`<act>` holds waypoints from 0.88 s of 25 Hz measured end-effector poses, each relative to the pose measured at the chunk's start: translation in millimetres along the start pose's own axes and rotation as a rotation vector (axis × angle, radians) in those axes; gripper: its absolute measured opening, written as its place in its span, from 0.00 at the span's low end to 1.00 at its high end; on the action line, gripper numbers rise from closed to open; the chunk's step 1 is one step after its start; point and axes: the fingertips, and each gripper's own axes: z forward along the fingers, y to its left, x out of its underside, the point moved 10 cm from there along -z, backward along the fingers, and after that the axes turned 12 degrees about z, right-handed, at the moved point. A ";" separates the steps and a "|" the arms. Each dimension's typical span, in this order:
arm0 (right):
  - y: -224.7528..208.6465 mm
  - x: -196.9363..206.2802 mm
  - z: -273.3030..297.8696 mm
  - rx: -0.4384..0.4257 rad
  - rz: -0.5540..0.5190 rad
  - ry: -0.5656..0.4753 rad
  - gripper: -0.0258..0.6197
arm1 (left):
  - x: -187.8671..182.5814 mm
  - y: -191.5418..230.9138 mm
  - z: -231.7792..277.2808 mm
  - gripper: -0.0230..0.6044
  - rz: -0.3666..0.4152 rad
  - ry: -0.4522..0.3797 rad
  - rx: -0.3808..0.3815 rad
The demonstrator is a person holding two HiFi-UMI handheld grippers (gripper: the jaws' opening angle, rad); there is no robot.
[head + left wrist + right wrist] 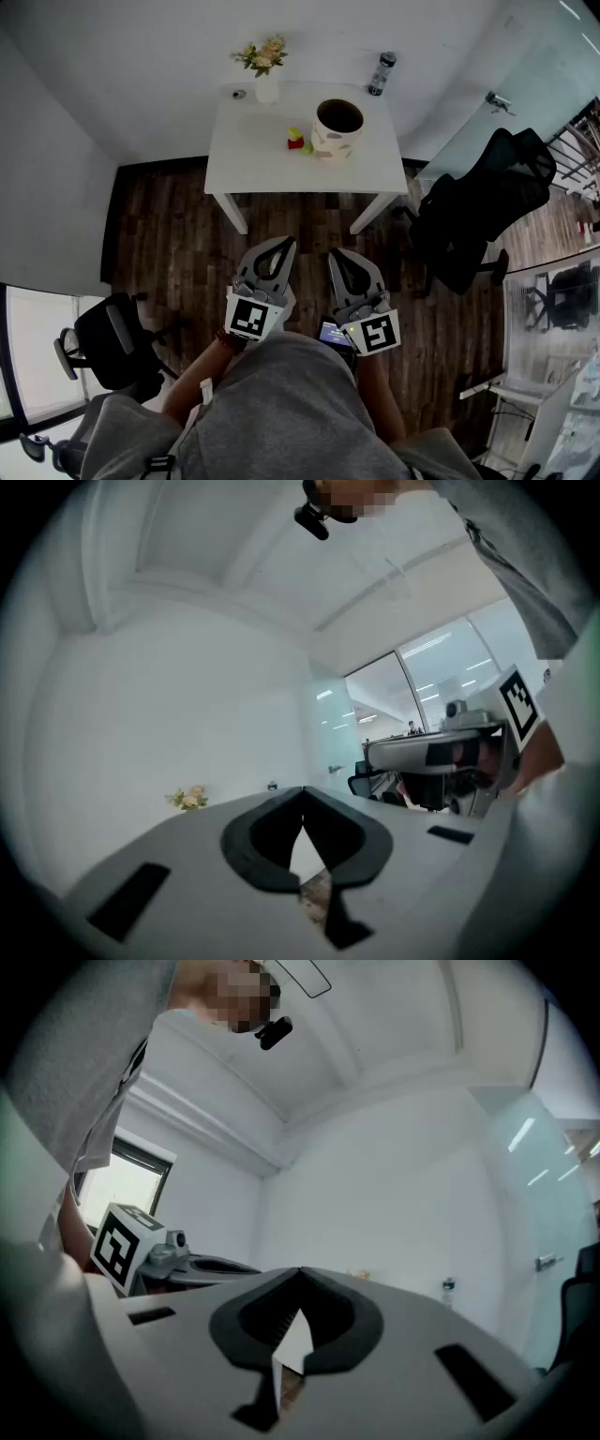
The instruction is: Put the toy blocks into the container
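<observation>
Toy blocks (298, 141) sit on table (253, 159) just beside container (337, 129); left gripper (284, 242) and right gripper (335, 253) are both closed, empty and well short, so reaching in with closed jaws would likely shove blocks away.

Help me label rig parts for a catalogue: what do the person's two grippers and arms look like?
The left gripper and right gripper are light grey plastic, each with a teardrop-shaped claw lined in dark padding. Each carries a white cube printed with black square markers: left cube, right cube. The person wears a grey top; the forearms are unsleeved.
</observation>
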 end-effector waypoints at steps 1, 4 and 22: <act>0.9 -0.9 3.8 -0.016 0.016 -0.013 0.04 | 2.2 2.2 2.4 0.05 0.000 0.001 0.002; 0.1 -0.4 15.8 -0.042 0.044 -0.020 0.04 | 10.3 8.2 10.3 0.05 -0.007 0.006 0.005; -73.4 13.9 78.7 -0.028 0.063 0.091 0.04 | 68.1 48.3 91.4 0.05 -0.097 0.093 0.019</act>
